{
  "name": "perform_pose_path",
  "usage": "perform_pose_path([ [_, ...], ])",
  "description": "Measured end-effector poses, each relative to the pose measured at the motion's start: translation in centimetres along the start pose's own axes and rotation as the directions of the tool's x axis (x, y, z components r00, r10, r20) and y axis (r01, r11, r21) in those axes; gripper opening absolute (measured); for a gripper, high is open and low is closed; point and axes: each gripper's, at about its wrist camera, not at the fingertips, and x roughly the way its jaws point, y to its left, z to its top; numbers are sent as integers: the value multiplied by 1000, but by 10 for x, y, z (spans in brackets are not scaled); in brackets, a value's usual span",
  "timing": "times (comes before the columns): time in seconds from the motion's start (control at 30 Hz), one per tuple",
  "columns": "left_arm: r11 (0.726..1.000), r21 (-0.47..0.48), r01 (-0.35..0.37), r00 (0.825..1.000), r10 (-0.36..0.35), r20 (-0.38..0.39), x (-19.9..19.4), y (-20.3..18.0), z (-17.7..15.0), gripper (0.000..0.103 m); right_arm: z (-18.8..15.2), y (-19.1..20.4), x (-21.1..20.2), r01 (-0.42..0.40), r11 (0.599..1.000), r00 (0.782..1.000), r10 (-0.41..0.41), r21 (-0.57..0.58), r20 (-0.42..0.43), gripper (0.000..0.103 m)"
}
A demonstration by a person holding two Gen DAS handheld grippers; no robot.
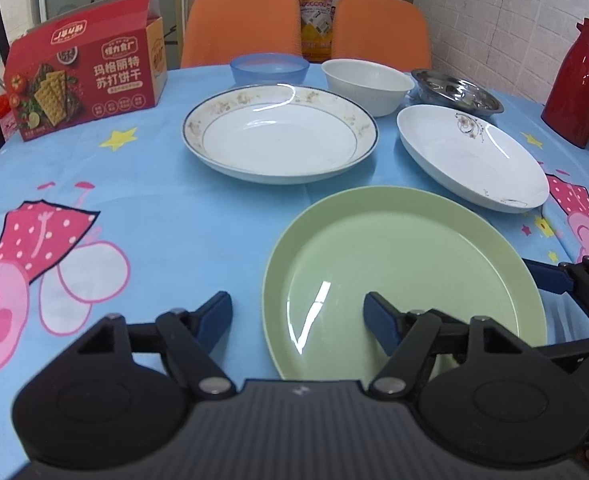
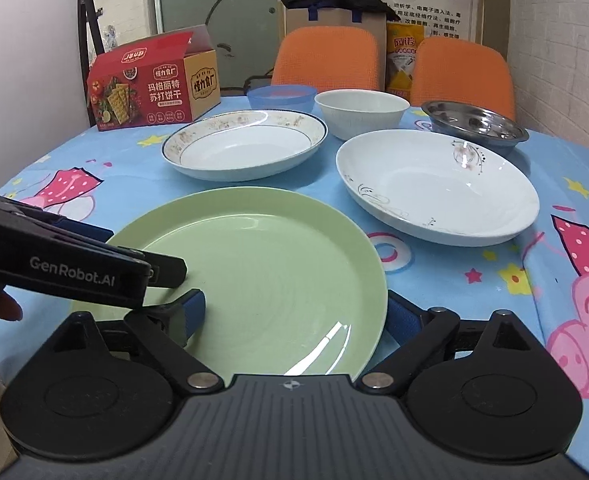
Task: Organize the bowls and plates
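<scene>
A green plate (image 1: 402, 276) (image 2: 262, 280) lies nearest on the blue cartoon tablecloth. My left gripper (image 1: 298, 316) is open, its jaws straddling the plate's left rim, one finger over the plate. My right gripper (image 2: 298, 316) is open, straddling the plate's right rim. Behind stand a white plate with a floral rim (image 1: 280, 132) (image 2: 246, 144), a white oval dish (image 1: 470, 156) (image 2: 438, 184), a blue bowl (image 1: 269, 68) (image 2: 281, 97), a white bowl (image 1: 368, 82) (image 2: 361, 112) and a steel bowl (image 1: 456, 92) (image 2: 474, 122).
A red cracker box (image 1: 86, 72) (image 2: 154, 84) stands at the back left. A red thermos (image 1: 580, 80) stands at the right edge. Two orange chairs (image 1: 246, 24) (image 2: 460, 72) are behind the table. The left gripper's body (image 2: 66, 256) crosses the right wrist view.
</scene>
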Motion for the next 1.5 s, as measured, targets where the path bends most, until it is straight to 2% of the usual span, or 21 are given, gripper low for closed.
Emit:
perform_pose_path([
  [0.03, 1000, 1, 6, 1000, -6, 8, -1, 0, -1, 64, 0, -1, -1, 10, 1000, 1000, -10, 9, 7, 103],
  [0.1, 999, 0, 35, 999, -35, 13, -3, -2, -1, 46, 0, -5, -4, 29, 999, 999, -29, 28, 21, 103],
  [0.2, 1000, -8, 4, 1000, -4, 13, -3, -9, 1, 45, 0, -4, -5, 65, 997, 997, -66, 53, 29, 103],
  [0.3, 999, -48, 3, 1000, -2, 19, -11, 0, 4, 44, 2, 3, -7, 82, 995, 996, -84, 53, 40, 103],
  [0.4, 997, -74, -16, 999, 20, 46, -28, 14, 5, 44, 9, 15, -16, 64, 997, 995, -67, 38, 80, 103],
  [0.53, 990, -110, -85, 994, 91, 54, -45, 40, 4, 44, 20, 38, -12, 6, 1000, 994, -7, 14, 110, 103],
  [0.67, 979, -145, -140, 989, 145, 18, -45, 63, -3, 44, 24, 62, 5, -67, 998, 994, 67, -3, 83, 103],
  [0.83, 977, -160, -139, 990, 139, -11, -30, 74, -10, 45, 16, 74, 19, -84, 996, 996, 84, -19, 33, 103],
  [1.07, 981, -166, -102, 994, 105, 8, -23, 77, -7, 45, 14, 74, 21, -77, 997, 997, 77, -25, 23, 103],
  [1.13, 979, -193, -73, 997, 77, 11, -25, 83, -6, 50, 14, 68, 19, -106, 994, 994, 106, -2, 23, 103],
  [1.2, 974, -220, -53, 997, 65, 47, -33, 91, -1, 68, 18, 61, 14, -131, 991, 991, 129, 34, 42, 103],
  [1.33, 974, -218, -59, 987, 89, 131, -51, 98, 12, 74, 33, 52, -3, -101, 995, 988, 99, 15, 115, 103],
  [1.5, 976, -209, -67, 984, 99, 146, -50, 102, 26, 75, 47, 41, -6, -71, 997, 986, 71, -6, 149, 103],
])
